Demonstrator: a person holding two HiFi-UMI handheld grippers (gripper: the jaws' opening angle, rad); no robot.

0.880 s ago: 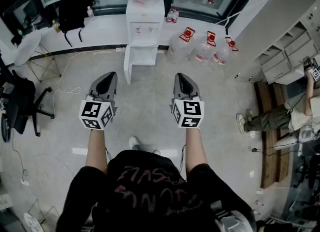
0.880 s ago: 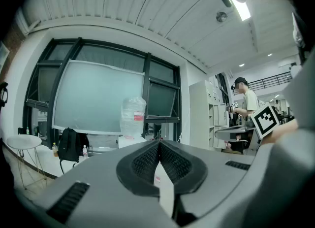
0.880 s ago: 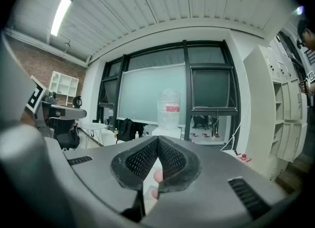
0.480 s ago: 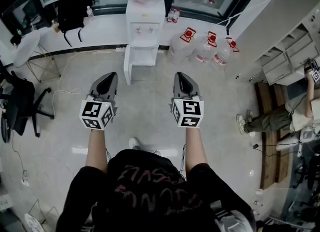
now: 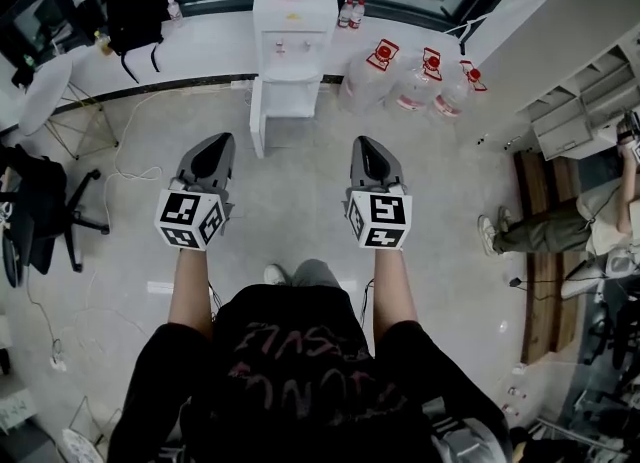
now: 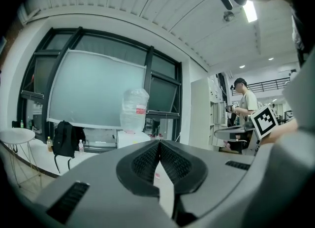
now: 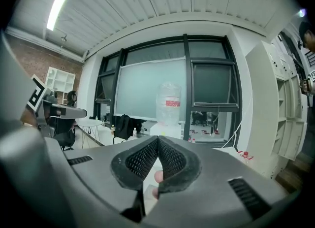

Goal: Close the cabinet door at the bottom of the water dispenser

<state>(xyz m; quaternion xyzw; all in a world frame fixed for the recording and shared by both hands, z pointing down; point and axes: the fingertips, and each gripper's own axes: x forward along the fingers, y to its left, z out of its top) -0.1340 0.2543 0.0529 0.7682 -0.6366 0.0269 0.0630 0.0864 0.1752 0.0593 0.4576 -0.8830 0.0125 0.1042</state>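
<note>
The white water dispenser (image 5: 293,41) stands against the far ledge with a clear bottle on top. Its bottom cabinet door (image 5: 256,119) hangs swung out to the left, edge-on, beside the open compartment (image 5: 292,99). My left gripper (image 5: 217,143) and right gripper (image 5: 363,144) are held side by side over the floor, well short of the dispenser, both pointing at it. Both are shut with nothing between the pads. In the left gripper view the bottle (image 6: 134,109) shows above the closed left gripper (image 6: 159,144). In the right gripper view the bottle (image 7: 169,103) rises above the closed right gripper (image 7: 158,140).
Several water jugs (image 5: 405,79) lie on the floor right of the dispenser. A black office chair (image 5: 40,201) and a round white table (image 5: 45,91) stand at the left, with a backpack (image 5: 140,11) on the ledge. A person (image 5: 545,231) sits by white shelves (image 5: 585,111) at the right.
The person has stepped forward: the dispenser sits a little nearer and larger, and a knee now shows below the grippers. Both grippers stay shut and side by side.
</note>
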